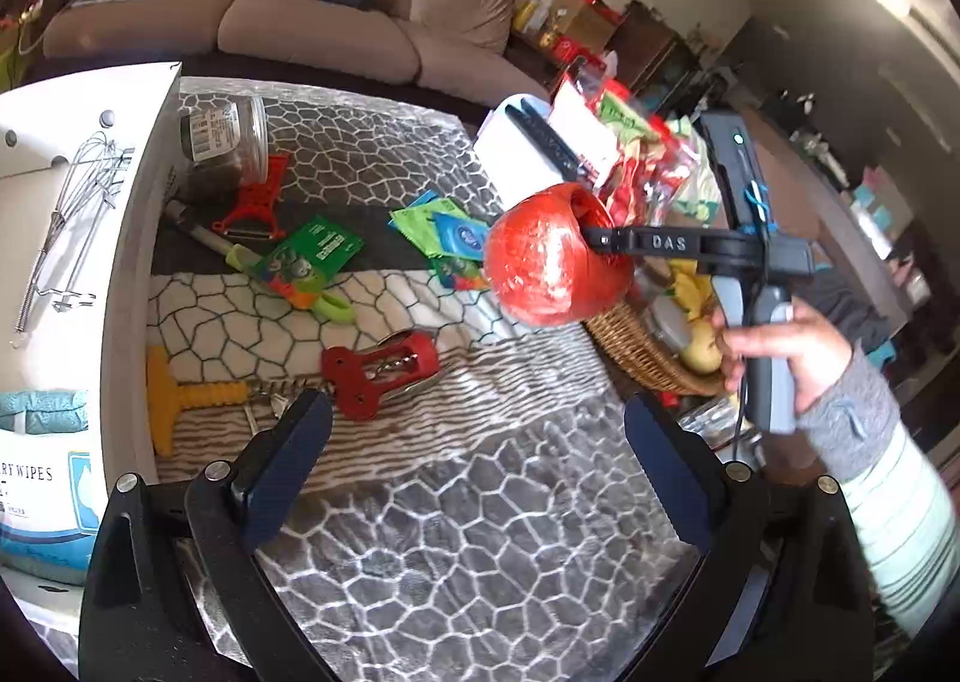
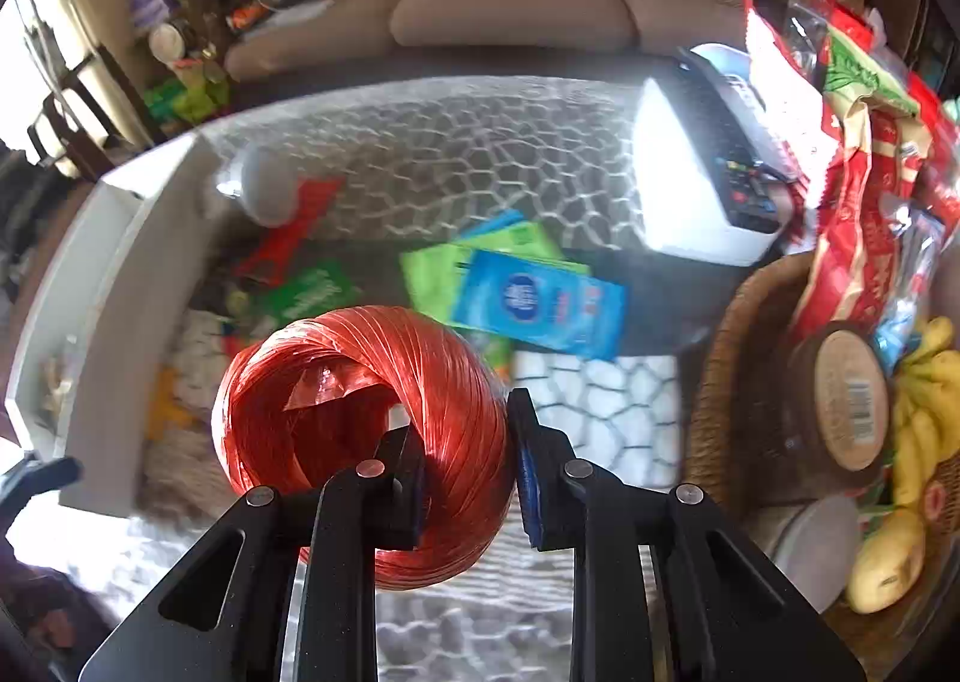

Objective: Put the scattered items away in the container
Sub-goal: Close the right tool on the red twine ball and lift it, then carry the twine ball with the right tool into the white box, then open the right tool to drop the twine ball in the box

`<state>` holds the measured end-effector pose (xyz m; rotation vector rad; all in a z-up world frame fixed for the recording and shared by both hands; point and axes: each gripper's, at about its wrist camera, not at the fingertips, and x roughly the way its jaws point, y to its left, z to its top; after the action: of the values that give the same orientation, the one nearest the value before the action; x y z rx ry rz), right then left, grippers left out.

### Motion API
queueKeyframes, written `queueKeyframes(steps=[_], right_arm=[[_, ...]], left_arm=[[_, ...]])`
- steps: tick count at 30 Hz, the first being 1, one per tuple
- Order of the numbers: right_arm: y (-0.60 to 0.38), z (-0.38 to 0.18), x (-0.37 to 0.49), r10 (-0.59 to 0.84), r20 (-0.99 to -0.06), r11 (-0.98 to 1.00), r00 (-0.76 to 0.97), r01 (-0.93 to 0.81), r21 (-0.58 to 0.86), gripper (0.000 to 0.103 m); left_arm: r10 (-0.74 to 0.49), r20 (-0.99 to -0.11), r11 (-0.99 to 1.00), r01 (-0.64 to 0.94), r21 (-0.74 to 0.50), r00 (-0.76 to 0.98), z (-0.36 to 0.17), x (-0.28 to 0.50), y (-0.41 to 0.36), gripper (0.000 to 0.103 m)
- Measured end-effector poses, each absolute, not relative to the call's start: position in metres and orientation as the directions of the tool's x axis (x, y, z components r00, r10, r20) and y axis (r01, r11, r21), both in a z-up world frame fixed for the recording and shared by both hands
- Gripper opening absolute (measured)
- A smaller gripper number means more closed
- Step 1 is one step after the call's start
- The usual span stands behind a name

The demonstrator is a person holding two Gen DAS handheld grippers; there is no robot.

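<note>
My right gripper is shut on a red ball of plastic twine, one finger in its hollow core and one outside, and holds it above the patterned table. The left wrist view shows the same twine ball in the air with the right gripper reaching in from the right. My left gripper is open and empty, low over the table. Scattered items lie on the table: a red corkscrew, a yellow tool, a red peeler, green and blue sachets and a jar. A white container stands at the left.
The white container holds a wire whisk and a wipes pack. A wicker basket with bananas, a jar and snack bags stands at the right. A white box sits at the far right of the table. A sofa lies behind.
</note>
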<state>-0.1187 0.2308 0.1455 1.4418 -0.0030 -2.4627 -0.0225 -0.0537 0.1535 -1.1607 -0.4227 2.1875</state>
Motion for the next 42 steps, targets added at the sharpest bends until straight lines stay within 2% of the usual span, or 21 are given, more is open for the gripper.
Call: queueKeyframes(steps=[5,8,11,15,19,25,32,37,38,40,42], right_arm=[[0.166,0.187,-0.081,-0.403,-0.805,-0.896,-0.436,0.365,0.252,0.023],[0.114,0.21,-0.074,-0.474,-0.778,-0.852,-0.413,0.44,0.285,0.023],[0.056,0.225,-0.076,-0.513,-0.763,-0.815,-0.393,0.502,0.289,0.023],[-0.021,0.215,-0.093,-0.56,-0.767,-0.767,-0.312,0.546,0.337,0.023],[-0.093,0.176,-0.111,-0.523,-0.813,-0.76,-0.254,0.571,0.31,0.023],[-0.147,0.102,-0.129,-0.365,-0.909,-0.808,-0.204,0.554,0.2,0.023],[-0.155,0.086,-0.133,-0.177,-0.956,-0.817,-0.232,0.577,0.011,0.023],[-0.143,0.108,-0.125,-0.166,-0.944,-0.801,-0.285,0.597,-0.04,0.046],[-0.137,0.117,-0.122,-0.169,-0.934,-0.801,-0.313,0.597,-0.055,0.046],[-0.123,0.137,-0.115,-0.212,-0.909,-0.802,-0.357,0.596,-0.047,0.055],[-0.106,0.156,-0.109,-0.252,-0.882,-0.812,-0.399,0.582,-0.031,0.059]], left_arm=[[0.678,-0.567,-0.726,-0.303,-0.617,-0.469,0.186,-0.038,-0.092,0.099],[0.651,-0.547,-0.739,-0.279,-0.613,-0.526,0.21,-0.039,-0.132,0.1],[0.592,-0.569,-0.782,-0.237,-0.576,-0.57,0.224,-0.043,-0.176,0.1],[0.503,-0.636,-0.835,-0.139,-0.532,-0.584,0.214,-0.056,-0.236,0.1],[0.41,-0.713,-0.875,-0.027,-0.483,-0.569,0.175,-0.072,-0.282,0.1],[0.375,-0.772,-0.884,0.053,-0.465,-0.513,0.115,-0.089,-0.308,0.1],[0.381,-0.796,-0.892,0.041,-0.451,-0.471,0.092,-0.105,-0.295,0.1],[0.377,-0.803,-0.897,0.035,-0.441,-0.462,0.091,-0.11,-0.286,0.1],[0.375,-0.805,-0.898,0.036,-0.438,-0.459,0.092,-0.111,-0.285,0.1],[0.364,-0.813,-0.905,0.034,-0.424,-0.455,0.093,-0.111,-0.281,0.1],[0.373,-0.806,-0.905,0.012,-0.426,-0.46,0.098,-0.107,-0.277,0.1]])
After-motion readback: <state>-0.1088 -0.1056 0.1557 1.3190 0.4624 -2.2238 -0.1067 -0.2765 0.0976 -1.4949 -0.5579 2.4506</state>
